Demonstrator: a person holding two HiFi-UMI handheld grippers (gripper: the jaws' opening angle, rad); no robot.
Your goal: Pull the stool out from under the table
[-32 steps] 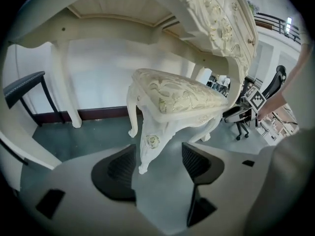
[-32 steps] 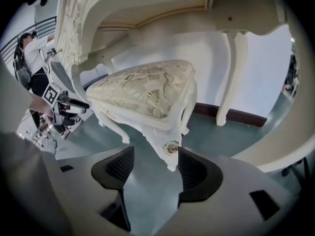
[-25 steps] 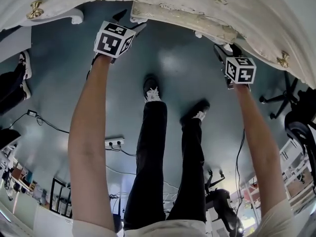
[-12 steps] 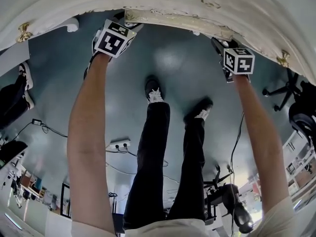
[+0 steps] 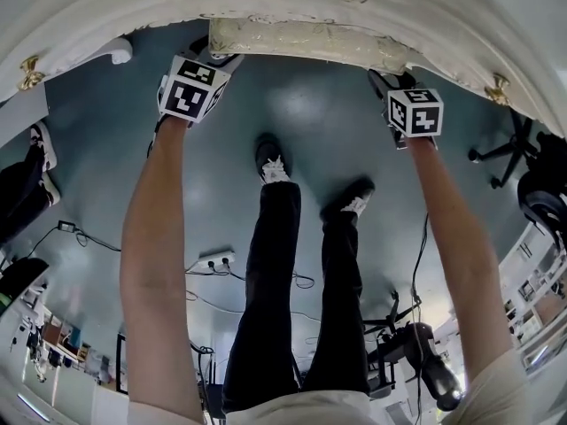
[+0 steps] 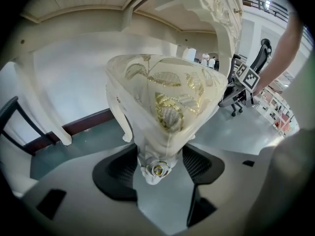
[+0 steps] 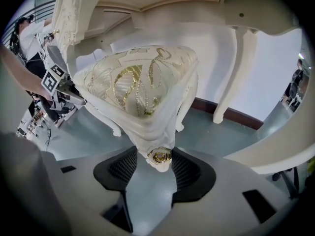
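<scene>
Since your left gripper [image 6: 158, 155] and right gripper [image 7: 153, 161] have just been closing and now pinch the front corners of the stool [image 5: 301, 42] under the table [image 5: 106, 7], the bite seems shallow. Pull unevenly and a corner may slip out, or the stool may swing into a table leg [image 7: 241, 73].

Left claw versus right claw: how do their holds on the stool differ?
The left claw takes the stool's left-hand corner, the right claw its right-hand one. The left claw's rosette sits deeper between its jaws than the right claw's rosette. The left claw's jaws stand slightly wider than the right claw's. Shared: both have just been closing, and each now presses on a stool corner.
</scene>
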